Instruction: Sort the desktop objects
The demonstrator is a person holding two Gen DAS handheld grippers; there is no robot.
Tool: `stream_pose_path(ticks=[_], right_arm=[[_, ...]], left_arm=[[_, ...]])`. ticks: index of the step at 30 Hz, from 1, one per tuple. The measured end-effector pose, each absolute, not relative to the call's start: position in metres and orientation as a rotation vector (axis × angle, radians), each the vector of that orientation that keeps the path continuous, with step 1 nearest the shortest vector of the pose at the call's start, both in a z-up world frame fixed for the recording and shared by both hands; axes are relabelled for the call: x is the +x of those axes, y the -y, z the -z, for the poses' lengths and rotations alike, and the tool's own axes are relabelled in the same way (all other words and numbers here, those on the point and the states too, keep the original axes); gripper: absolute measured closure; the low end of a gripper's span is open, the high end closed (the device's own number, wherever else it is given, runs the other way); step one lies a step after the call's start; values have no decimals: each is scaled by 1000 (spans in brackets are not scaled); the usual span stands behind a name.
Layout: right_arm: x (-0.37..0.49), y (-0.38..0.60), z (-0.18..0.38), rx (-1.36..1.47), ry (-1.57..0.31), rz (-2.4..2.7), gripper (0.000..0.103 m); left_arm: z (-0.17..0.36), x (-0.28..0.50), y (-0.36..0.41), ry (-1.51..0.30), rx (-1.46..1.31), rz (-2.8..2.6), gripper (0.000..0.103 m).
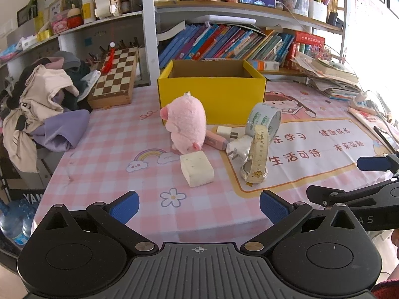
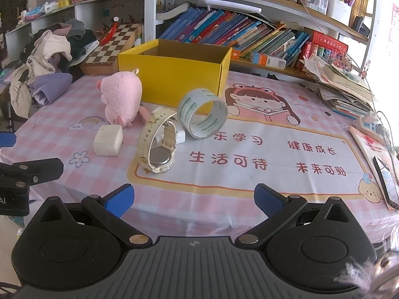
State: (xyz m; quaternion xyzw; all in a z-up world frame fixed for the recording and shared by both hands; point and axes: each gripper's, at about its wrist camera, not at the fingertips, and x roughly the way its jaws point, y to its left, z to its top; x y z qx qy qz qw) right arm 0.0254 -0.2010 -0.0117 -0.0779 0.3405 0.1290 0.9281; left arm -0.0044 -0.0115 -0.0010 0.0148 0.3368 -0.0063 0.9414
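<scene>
Both claws hang low at the near edge of the table [image 2: 286, 134], level and pointing forward toward the things; the left claw [image 1: 199, 205] and the right claw [image 2: 194, 199] each have their blue pads spread wide with nothing between them, and each shows at the side of the other's view. Nearest the left claw lies a white block [image 1: 197, 169], an eraser by the look of it — probably light, a little springy and grippy, best pinched across its two long flat sides. Just to the right stands a cream watch [image 2: 157, 147] on its case with the strap looped upward; the strap looks bendy, so I judge the metal case or the strap close to it the safer hold. Behind it lie white plugs [image 1: 237, 145] and a pink case [image 1: 215, 140], hard and smooth, likely to slip unless taken squarely across the flats. The tape roll [image 2: 203, 114] stands on edge and could roll away — gripping through the rim wall should steady it. The pink plush toy [image 1: 185, 124] is soft and light; a deep squeeze on its body would hold. Farthest, the yellow box [image 1: 212, 97] stands open, with no contents visible from here.
</scene>
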Motion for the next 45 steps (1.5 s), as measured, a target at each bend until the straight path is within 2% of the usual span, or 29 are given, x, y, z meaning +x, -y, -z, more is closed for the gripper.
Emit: stream_pose_path(ticks=[31,45], right_arm=[[32,188,8,-147,-723,-283,0],[36,181,3,-153,-698,-329,0]], left_arm=[[-3,0,-4,-605,-29,77,0],[0,2,-12,-623,-62,84,0]])
